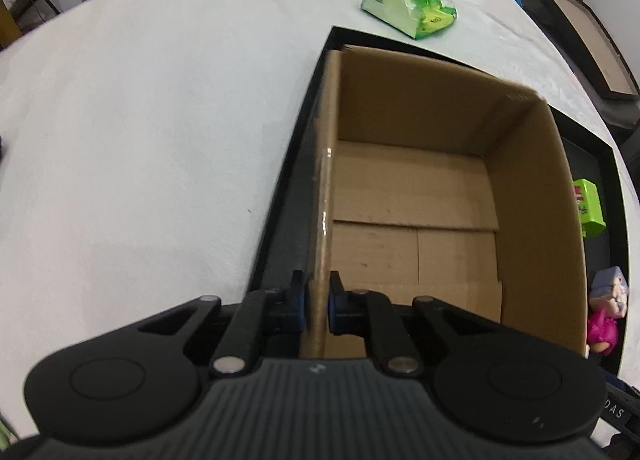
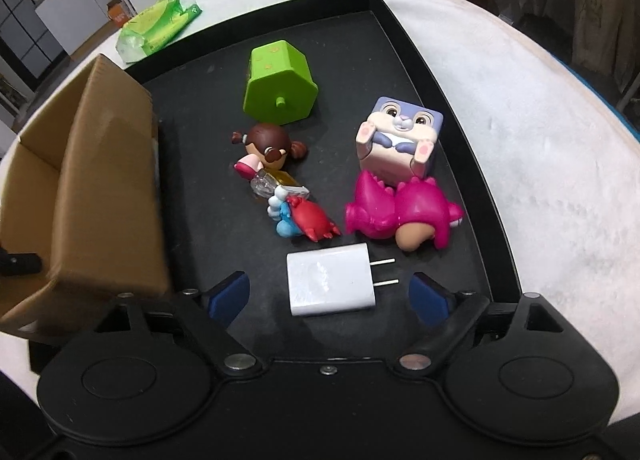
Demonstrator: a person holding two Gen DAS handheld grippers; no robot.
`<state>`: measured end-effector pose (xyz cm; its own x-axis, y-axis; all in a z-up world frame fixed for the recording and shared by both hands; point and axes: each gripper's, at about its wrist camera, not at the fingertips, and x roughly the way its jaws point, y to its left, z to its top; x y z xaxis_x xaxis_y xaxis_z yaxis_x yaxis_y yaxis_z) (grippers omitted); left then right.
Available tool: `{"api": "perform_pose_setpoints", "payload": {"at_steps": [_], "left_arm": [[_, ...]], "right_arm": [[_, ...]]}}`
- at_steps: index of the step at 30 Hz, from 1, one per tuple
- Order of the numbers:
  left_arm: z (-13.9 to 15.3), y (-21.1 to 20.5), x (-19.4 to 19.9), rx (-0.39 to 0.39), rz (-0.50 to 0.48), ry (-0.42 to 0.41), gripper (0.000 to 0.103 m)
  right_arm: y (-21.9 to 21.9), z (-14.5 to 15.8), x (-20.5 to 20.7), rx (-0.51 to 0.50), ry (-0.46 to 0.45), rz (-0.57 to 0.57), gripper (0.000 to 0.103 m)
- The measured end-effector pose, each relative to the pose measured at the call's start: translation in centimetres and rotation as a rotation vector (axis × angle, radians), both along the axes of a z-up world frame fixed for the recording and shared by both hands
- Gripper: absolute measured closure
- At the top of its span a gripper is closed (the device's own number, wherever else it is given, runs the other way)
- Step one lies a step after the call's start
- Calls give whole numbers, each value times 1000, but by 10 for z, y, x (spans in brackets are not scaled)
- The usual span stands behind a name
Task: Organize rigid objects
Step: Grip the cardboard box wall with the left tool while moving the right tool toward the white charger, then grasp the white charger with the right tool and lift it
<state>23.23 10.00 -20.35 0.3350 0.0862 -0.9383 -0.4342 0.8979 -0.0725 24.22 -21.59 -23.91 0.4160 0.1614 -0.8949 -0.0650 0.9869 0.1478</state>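
My left gripper (image 1: 318,300) is shut on the near left wall of an empty cardboard box (image 1: 416,196) that stands in a black tray (image 1: 280,216). In the right wrist view the box (image 2: 100,188) is at the left of the tray (image 2: 452,108). My right gripper (image 2: 330,294) is open, its fingers on either side of a white plug charger (image 2: 328,280). Beyond it lie a pink dinosaur figure (image 2: 400,212), a rabbit cube (image 2: 400,140), a girl doll (image 2: 268,148), a red and blue figure (image 2: 304,216) and a green block (image 2: 278,82).
A green plastic packet (image 1: 412,4) lies on the white tablecloth (image 1: 160,120) beyond the tray; it also shows in the right wrist view (image 2: 156,28). A dark framed board (image 1: 588,32) stands at the far right. Furniture and slippers are on the floor behind.
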Motion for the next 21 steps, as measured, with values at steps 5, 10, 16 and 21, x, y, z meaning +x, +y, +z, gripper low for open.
{"api": "perform_pose_setpoints", "payload": {"at_steps": [5, 10, 16, 21], "left_arm": [[3, 1, -3, 2, -35, 1, 93], [5, 0, -3, 1, -80, 3, 93], [10, -9, -10, 3, -163, -15, 92], [6, -13, -10, -6, -177, -1, 92]], "right_arm": [[4, -6, 2, -30, -8, 10, 19], [3, -9, 4, -72, -27, 33, 42], [-6, 2, -5, -61, -37, 42, 42], [-7, 16, -17, -71, -62, 53, 42]]}}
